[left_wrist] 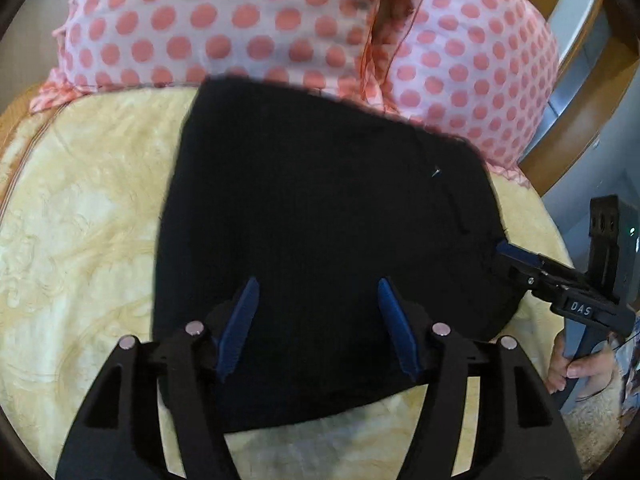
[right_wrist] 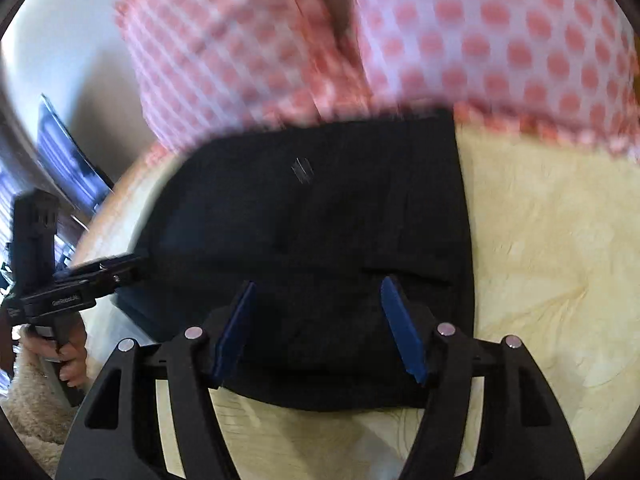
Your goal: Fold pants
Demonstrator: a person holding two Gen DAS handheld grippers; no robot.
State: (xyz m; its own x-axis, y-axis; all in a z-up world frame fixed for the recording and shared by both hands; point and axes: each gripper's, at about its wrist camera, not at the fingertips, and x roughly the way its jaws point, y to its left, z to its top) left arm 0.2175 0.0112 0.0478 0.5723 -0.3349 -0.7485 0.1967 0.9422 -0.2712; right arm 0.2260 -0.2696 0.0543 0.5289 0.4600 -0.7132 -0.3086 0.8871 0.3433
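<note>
The black pants (left_wrist: 320,240) lie folded compactly at frame centre, both the left tool (left_wrist: 318,326) and the right tool (right_wrist: 316,328) are open above them, so probably only a final smoothing or fold remains.

Folded pants (left_wrist: 320,240) lie on the bedspread (left_wrist: 80,240) (pillows (left_wrist: 240,20) just behind).
</note>
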